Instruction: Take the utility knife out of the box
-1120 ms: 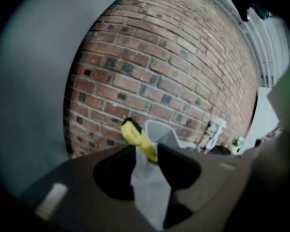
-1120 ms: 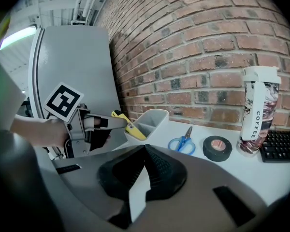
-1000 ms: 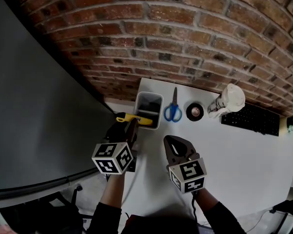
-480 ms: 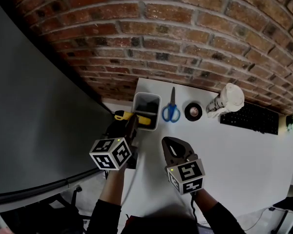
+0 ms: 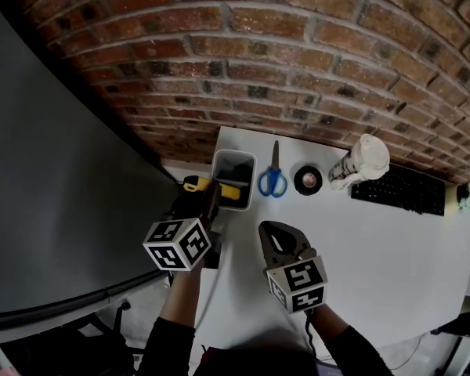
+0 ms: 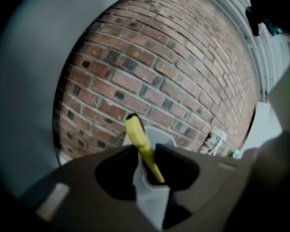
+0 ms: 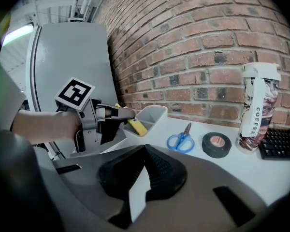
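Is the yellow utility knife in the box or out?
Partly out: the utility knife has one end in the box corner; the rest sticks out past the rim.

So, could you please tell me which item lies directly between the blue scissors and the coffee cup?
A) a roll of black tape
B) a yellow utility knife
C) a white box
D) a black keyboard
A: the roll of black tape lies with the blue scissors on one side and the coffee cup on the other.

Brick wall bkgd, white table
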`<move>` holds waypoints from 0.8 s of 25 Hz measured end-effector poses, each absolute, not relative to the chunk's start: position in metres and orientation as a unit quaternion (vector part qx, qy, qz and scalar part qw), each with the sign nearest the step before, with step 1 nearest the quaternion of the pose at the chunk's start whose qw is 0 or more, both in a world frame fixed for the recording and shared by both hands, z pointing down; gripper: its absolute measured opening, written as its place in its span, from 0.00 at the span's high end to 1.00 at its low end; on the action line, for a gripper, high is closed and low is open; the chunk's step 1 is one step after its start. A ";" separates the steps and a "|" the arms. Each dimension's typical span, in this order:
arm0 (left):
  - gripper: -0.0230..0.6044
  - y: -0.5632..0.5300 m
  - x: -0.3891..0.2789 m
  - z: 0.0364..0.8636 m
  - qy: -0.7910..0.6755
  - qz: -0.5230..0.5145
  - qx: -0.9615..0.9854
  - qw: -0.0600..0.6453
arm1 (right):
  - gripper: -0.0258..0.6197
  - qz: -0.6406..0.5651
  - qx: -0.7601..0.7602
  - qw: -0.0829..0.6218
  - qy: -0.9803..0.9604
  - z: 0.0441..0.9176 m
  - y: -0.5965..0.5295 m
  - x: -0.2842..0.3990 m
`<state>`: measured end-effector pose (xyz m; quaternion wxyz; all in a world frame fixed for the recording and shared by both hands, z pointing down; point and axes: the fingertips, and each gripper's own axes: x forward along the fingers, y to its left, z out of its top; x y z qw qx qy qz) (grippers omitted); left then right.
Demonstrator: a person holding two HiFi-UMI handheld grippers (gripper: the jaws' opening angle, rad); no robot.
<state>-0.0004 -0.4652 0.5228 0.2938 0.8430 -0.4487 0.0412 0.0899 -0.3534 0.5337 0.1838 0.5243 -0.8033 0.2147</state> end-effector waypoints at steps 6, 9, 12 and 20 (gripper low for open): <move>0.81 -0.463 0.000 0.513 -0.447 0.034 0.846 0.288 | 0.95 0.215 0.528 0.183 -0.801 0.531 -0.351 0.091; 0.83 -0.460 0.000 0.507 -0.445 0.029 0.848 0.284 | 0.95 0.215 0.530 0.182 -0.800 0.528 -0.349 0.091; 0.84 -0.458 0.000 0.504 -0.444 0.029 0.851 0.281 | 0.95 0.213 0.530 0.182 -0.800 0.526 -0.346 0.089; 0.85 -0.448 -0.001 0.492 -0.448 0.028 0.857 0.255 | 0.95 0.205 0.535 0.180 -0.800 0.517 -0.336 0.091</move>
